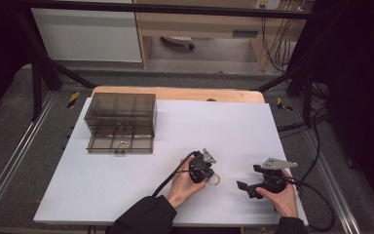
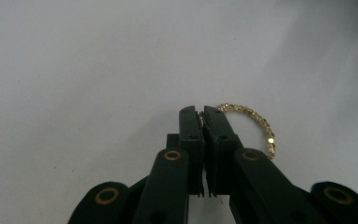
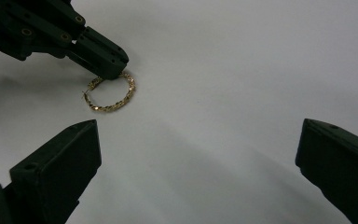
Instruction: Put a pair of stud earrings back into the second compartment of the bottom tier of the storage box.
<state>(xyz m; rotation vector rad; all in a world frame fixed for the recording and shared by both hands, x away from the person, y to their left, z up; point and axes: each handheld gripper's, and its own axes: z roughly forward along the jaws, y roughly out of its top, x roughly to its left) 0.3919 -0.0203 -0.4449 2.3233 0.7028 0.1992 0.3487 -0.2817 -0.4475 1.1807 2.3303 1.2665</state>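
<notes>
Left tongs [image 1: 209, 176] were clamped on the rim of a gold hoop earring [image 1: 214, 179], which lay flat on the white bench [image 1: 126, 180] at about five o'clock from centre; in the left gripper view the jaws were pressed together over the hoop's edge, its beaded arc curving out at two o'clock. Right tongs [image 1: 246, 189], held just off the bench at three o'clock from the earring, were spread wide apart with nothing between them. A smoked drawer box [image 1: 121, 122] was seen at ten o'clock.
</notes>
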